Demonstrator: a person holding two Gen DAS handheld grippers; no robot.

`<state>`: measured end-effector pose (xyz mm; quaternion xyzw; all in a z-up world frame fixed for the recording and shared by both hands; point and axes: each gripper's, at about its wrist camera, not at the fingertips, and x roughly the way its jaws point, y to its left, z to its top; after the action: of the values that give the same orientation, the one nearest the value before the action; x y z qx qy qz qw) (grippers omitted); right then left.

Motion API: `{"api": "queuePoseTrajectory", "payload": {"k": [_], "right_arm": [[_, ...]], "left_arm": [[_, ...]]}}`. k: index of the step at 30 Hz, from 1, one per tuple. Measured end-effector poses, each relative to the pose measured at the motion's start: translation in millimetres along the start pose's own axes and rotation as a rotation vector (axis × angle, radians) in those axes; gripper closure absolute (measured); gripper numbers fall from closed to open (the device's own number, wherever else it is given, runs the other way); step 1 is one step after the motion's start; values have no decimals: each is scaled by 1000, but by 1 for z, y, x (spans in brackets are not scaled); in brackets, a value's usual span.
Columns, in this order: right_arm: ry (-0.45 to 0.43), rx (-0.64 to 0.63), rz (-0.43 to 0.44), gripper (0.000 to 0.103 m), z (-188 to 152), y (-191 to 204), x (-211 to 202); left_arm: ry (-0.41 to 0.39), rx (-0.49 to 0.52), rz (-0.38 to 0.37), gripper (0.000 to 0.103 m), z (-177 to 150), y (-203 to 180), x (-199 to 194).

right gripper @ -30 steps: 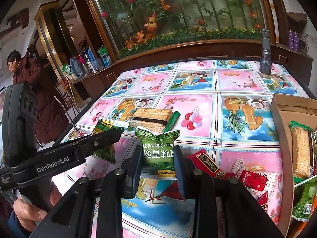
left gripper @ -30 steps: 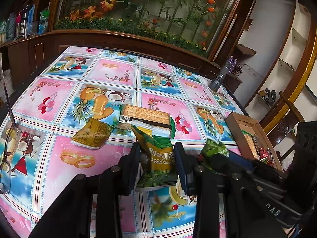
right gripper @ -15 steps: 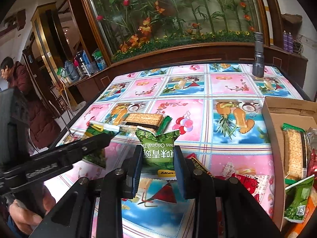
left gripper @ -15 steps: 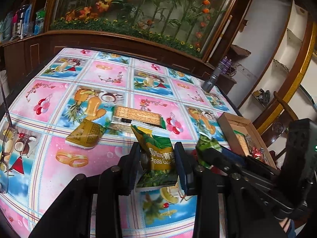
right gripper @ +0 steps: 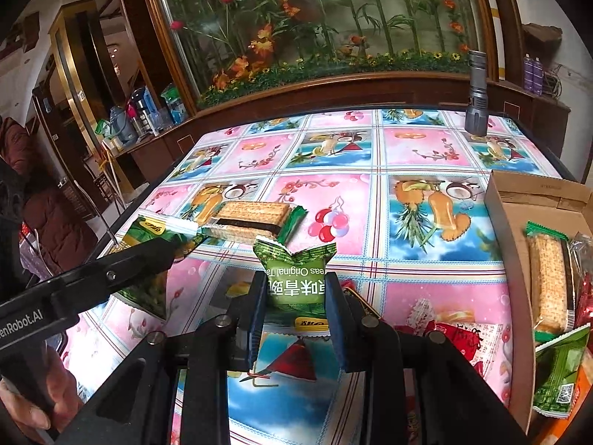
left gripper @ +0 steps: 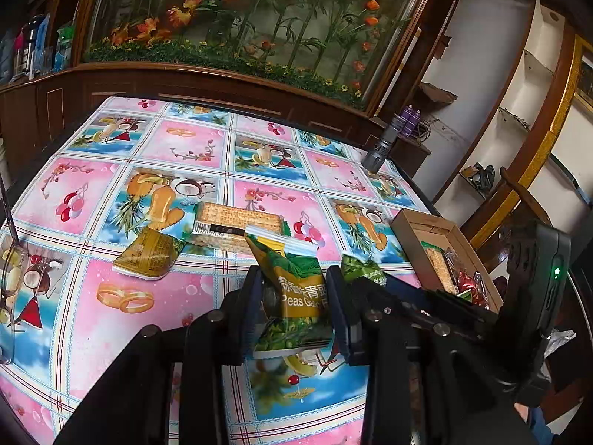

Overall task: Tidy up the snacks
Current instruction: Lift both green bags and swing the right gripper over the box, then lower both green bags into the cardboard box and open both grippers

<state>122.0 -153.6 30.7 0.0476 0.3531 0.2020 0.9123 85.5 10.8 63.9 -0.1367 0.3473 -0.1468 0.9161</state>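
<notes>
Both tongs are mid-carry: left tongs [left gripper: 292, 307] grip a pea packet [left gripper: 296, 285], right tongs [right gripper: 294, 306] grip a green packet [right gripper: 294, 278]. Next, probably swing each over the box [right gripper: 507, 230] and release.

- My left gripper [left gripper: 292, 296] is black with dark blue pads; the pea packet [left gripper: 296, 289] between them is green with an ochre-yellow band and white lettering.
- My right gripper [right gripper: 296, 296] is likewise black and blue, around a green pea packet [right gripper: 296, 278] with white characters and a yellow tag.
- The tablecloth [right gripper: 407, 148] I see is a grid of pink and sky-blue squares printed with fruit, cherries and gold rings.
- The cracker pack [right gripper: 252, 218] shows tan biscuits, a black stripe and green ends.
- An olive-gold packet [left gripper: 148, 252] lies toward the table's left edge.
- The brown cardboard box [right gripper: 507, 222] sits at the right edge; red wrappers [right gripper: 456, 333] lie beside it.
- A grey torch [right gripper: 476, 100] stands at the far edge.
</notes>
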Motion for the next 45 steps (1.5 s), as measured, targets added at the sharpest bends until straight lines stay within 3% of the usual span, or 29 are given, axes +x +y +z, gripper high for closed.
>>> {"api": "queuePoseTrajectory", "payload": {"k": [9,18,22,28,45], "right_arm": [[-73,88,-36,70,16,-29,-22],[-240,254,-121,70,42,-99,-90],[-254,257,-203,70,46,-127,-113],[-237,379,-274,70,31,-175,-122],[-252,535,-240,70,18,-232,-148]], "left_arm": [[-8,8,9,69,0,-2,1],[5,8,18,69,-2,-2,5],[6,0,12,69,-1,-2,4],[16,25,6,69,-4,-8,8],[55,42,-30,69,-13,-24,18]]}}
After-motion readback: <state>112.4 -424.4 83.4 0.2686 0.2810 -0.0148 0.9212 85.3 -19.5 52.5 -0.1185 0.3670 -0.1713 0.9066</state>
